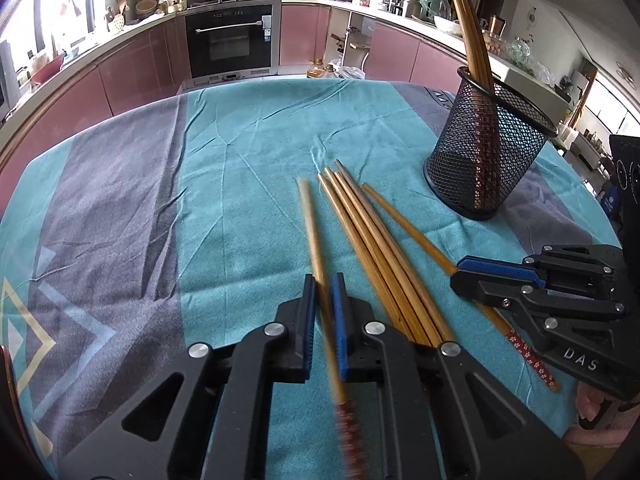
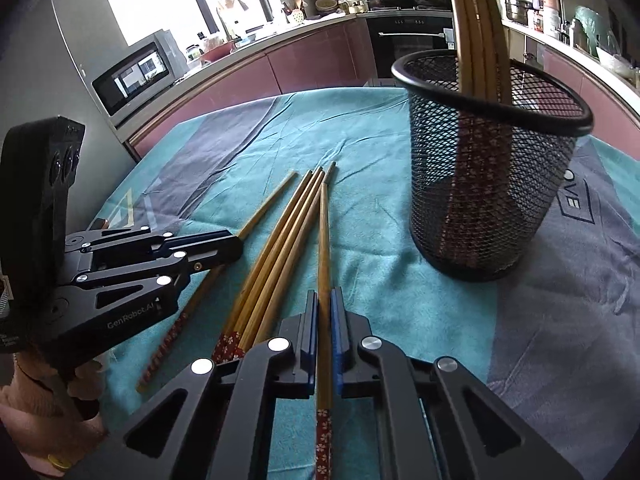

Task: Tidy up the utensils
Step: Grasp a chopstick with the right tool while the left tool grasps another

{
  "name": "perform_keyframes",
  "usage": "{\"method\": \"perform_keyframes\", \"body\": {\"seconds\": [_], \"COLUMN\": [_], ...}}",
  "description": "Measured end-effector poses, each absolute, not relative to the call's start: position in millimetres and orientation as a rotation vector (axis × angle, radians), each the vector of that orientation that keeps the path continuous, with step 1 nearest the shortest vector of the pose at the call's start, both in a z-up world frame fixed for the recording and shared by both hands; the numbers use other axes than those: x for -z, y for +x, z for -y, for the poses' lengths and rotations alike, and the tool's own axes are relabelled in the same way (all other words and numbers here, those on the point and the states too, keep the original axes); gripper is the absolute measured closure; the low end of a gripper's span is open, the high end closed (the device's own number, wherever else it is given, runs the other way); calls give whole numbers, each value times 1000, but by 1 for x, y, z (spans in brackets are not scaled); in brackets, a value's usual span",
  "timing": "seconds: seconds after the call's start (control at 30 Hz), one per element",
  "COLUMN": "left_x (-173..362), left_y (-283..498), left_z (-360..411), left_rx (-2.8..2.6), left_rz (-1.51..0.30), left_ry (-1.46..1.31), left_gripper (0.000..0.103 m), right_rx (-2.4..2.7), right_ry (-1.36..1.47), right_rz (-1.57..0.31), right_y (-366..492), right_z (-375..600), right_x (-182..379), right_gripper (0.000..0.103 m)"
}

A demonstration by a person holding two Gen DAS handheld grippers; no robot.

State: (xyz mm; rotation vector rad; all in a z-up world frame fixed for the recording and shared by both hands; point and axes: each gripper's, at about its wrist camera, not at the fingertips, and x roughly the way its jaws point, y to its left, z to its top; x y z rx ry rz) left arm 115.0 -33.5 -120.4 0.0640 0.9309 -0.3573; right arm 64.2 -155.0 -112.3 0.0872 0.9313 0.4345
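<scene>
Left wrist: left gripper (image 1: pixel 324 284) pinches one blurred chopstick (image 1: pixel 311 224); four more bundled (image 1: pixel 368 232) at 1 o'clock, mesh cup (image 1: pixel 486 152) at 2 (several inside).

Right wrist: right gripper (image 2: pixel 324 300) clamps one chopstick (image 2: pixel 323 236); open teal cloth (image 2: pixel 380 240) around.

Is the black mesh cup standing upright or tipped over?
Upright. The mesh cup sits on its base on the teal cloth, open rim on top, with several chopsticks standing inside and leaning on the rim.

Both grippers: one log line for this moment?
left: shut on chopstick | right: shut on chopstick | cup: upright, holds chopsticks | four loose
</scene>
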Motion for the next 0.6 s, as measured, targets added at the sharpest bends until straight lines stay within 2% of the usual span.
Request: {"method": "perform_keyframes", "body": {"seconds": [0.27, 0.6], "left_x": [117, 88], "left_y": [110, 99], "left_z": [28, 18], "left_rx": [361, 469], "left_rz": [-927, -884], "left_ry": [46, -33], "left_gripper": [95, 95], "right_rx": [-451, -495], "right_ry": [90, 109], "right_rz": [-905, -818], "right_y": [57, 45], "right_z": [160, 170], "right_x": [103, 72], "right_gripper": [97, 97]}}
